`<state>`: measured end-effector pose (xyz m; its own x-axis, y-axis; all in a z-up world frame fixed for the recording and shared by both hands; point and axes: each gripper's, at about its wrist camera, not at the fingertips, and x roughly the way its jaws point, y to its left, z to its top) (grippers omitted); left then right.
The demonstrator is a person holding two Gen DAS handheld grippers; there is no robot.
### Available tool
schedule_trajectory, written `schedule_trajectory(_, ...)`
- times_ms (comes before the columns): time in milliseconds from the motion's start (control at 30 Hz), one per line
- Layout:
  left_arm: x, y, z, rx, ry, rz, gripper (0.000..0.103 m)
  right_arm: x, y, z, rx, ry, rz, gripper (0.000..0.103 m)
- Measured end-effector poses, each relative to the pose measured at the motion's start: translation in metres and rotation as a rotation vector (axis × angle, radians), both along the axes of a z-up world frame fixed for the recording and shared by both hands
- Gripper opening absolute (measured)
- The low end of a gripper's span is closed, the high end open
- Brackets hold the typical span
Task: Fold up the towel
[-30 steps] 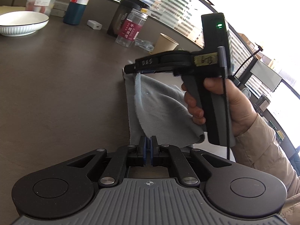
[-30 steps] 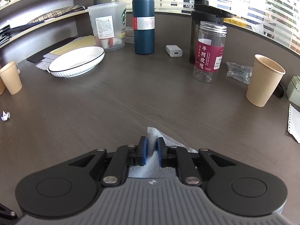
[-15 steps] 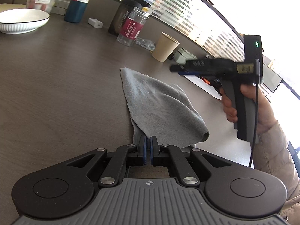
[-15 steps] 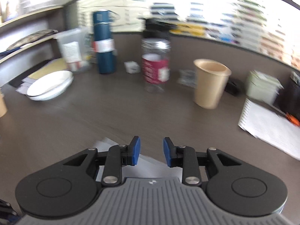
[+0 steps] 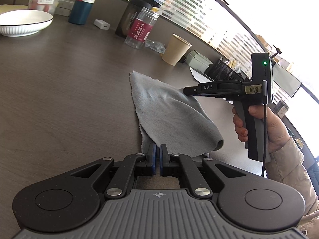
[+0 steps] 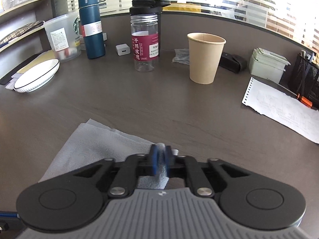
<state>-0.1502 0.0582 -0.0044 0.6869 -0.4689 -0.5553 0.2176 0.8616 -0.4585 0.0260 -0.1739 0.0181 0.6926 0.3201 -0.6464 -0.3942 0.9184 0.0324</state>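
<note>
We see the grey towel (image 5: 169,117) lying partly folded on the dark desk (image 5: 65,83), on the near side of the paper cup (image 5: 176,49). Our left gripper (image 5: 157,151) pinches its near edge; our right gripper (image 6: 161,160) has just clamped onto its cup-side edge.

1 soft grey cloth towel (image 6: 95,145), at 7 o'clock. 2 black two-finger grippers. 1 white ribbed bowl with a dark rim (image 6: 36,75), at 9 o'clock. 1 tan paper cup (image 6: 204,57). 1 tall teal steel flask (image 6: 91,25), at 11 o'clock. 1 clear red-labelled plastic jar (image 6: 144,45). 1 black shaker bottle (image 5: 137,14).
</note>
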Motion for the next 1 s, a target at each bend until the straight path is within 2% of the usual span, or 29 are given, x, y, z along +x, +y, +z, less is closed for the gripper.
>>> schedule_trajectory(267, 0.002, 0.002, -0.001, -0.004, 0.005, 0.001, 0.006, -0.005, -0.027, 0.008, 0.101, -0.026, -0.044, 0.004)
schedule_trajectory(533, 0.001, 0.002, 0.000, 0.001, 0.005, 0.004, 0.006, -0.001, -0.025, 0.002, 0.091, 0.002, -0.033, 0.004)
schedule_trajectory(667, 0.001, 0.003, 0.001, -0.005, 0.004, 0.004, 0.011, -0.001, -0.020, 0.002, 0.040, 0.003, -0.029, 0.008)
schedule_trajectory(833, 0.002, 0.003, 0.000, -0.005, 0.005, 0.002, 0.011, -0.008, -0.023, 0.022, 0.007, -0.093, -0.045, 0.014)
schedule_trajectory(933, 0.002, 0.004, 0.001, -0.005, 0.005, 0.002, 0.011, -0.010, -0.016, 0.033, 0.007, -0.129, 0.006, 0.014)
schedule_trajectory(1000, 0.002, 0.004, 0.000, -0.005, 0.005, 0.003, 0.011, -0.011, 0.003, 0.035, 0.008, -0.120, 0.108, 0.014)
